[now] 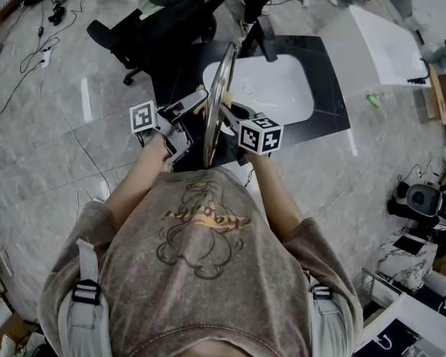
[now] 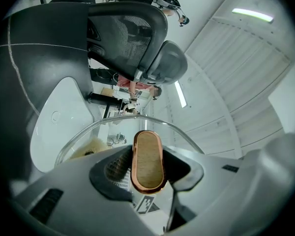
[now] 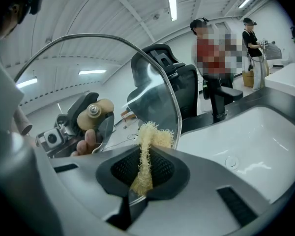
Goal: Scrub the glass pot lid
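Glass pot lid [image 1: 218,99] stood up on its edge between my two grippers. It was over the front of the black counter [image 1: 334,95] and the white sink [image 1: 282,88] set into it. My left gripper [image 1: 195,107] pinched the lid's wooden knob [image 2: 148,161] tight between its jaws. My right gripper [image 1: 232,117] was on the other side of the glass, with its jaws squeezed on a yellow fluffy scrubber [image 3: 146,154]. The scrubber's end was right at the glass, but I could not tell if it touched.

A black office chair [image 1: 171,10] stood at the far side of the counter. The floor [image 1: 59,140] was grey stone tiles, and wires [image 1: 30,65] lay on it at the far left. Up above was a white ribbed ceiling [image 2: 226,73] with long lights [image 2: 252,14]. A person in red [image 3: 209,58] and a person in black [image 3: 252,38] stood far off past the counter.
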The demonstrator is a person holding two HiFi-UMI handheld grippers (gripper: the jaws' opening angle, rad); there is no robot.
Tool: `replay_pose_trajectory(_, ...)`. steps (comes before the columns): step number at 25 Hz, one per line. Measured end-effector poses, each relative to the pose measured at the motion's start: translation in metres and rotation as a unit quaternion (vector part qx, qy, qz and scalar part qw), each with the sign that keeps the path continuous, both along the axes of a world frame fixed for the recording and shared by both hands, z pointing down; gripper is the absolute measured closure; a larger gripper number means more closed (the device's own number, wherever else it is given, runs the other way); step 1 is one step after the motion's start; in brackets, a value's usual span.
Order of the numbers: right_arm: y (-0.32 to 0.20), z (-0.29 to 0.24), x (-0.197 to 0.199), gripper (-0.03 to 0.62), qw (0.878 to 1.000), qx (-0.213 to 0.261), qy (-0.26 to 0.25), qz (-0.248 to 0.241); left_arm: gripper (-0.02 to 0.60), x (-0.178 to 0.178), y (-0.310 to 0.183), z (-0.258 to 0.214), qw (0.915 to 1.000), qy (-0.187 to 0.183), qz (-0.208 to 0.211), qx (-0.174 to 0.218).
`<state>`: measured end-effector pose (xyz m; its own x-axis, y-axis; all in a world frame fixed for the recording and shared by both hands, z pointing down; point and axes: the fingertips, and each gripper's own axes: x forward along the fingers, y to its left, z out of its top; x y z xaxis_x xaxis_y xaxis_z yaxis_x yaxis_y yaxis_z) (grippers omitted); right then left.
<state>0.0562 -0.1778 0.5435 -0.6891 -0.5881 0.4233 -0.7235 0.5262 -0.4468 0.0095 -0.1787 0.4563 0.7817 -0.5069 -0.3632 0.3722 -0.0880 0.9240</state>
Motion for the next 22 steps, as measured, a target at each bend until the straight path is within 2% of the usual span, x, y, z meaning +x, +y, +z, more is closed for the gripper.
replay_pose_trajectory(11,0.045,-0.002,-0.017,0.554,0.999,-0.021,-0.003,-0.049,0.403,-0.003,-0.002,-0.003,0.9999,-0.005,-0.013,0.004)
replay_pose_trajectory(15,0.060,-0.015,-0.026,0.554,0.997,-0.014,-0.009,-0.071,0.403,-0.005,-0.003,-0.002,0.9998,-0.007,-0.016,0.005)
replay_pose_trajectory(22,0.073,-0.052,-0.040,0.554,0.994,0.000,-0.054,-0.094,0.403,-0.008,-0.007,0.003,0.9997,-0.012,-0.021,0.003)
